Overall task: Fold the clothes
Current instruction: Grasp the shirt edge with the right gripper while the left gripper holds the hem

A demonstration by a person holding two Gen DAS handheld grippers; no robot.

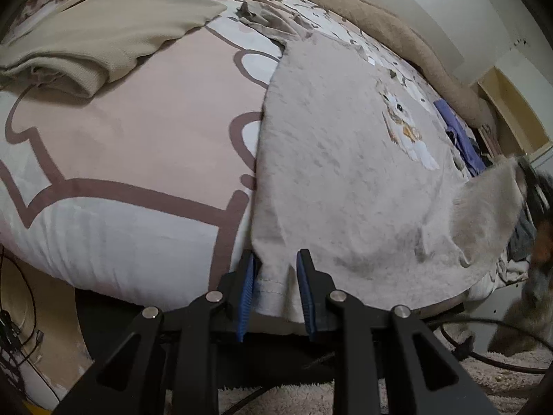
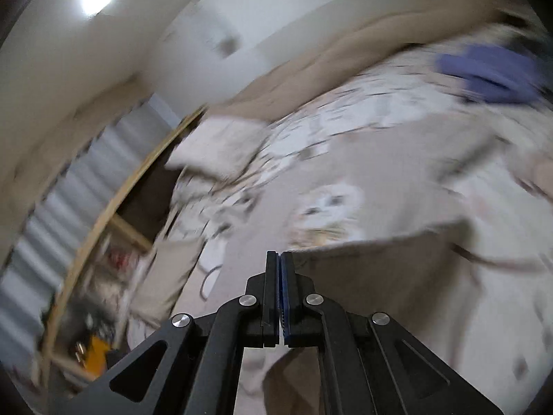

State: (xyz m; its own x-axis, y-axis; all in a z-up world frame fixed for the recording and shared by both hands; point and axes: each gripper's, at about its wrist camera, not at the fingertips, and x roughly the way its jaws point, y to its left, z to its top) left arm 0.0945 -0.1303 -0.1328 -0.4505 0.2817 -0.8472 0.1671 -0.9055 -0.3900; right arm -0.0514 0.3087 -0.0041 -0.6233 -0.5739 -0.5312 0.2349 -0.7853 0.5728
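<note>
A pale grey fleece garment (image 1: 345, 180) with an animal print (image 1: 404, 124) lies spread on the bed, its hem hanging over the near edge. My left gripper (image 1: 276, 256) straddles that hem at the near left corner; the blue pads stand apart and the cloth hangs loose between them. At the right edge, the blurred right gripper (image 1: 528, 173) lifts a corner of the garment off the bed. In the right wrist view my right gripper (image 2: 279, 254) is shut, and a folded edge of the garment (image 2: 380, 276) runs straight into its tips.
A folded beige garment (image 1: 86, 45) lies at the far left of the pink and white bedcover (image 1: 138, 131). A blue cloth (image 1: 459, 135) (image 2: 490, 72) and a tan blanket (image 1: 397, 34) lie by the wall. Cables (image 1: 484, 349) cross the floor below. Wooden shelving (image 2: 103, 242) stands beyond the bed.
</note>
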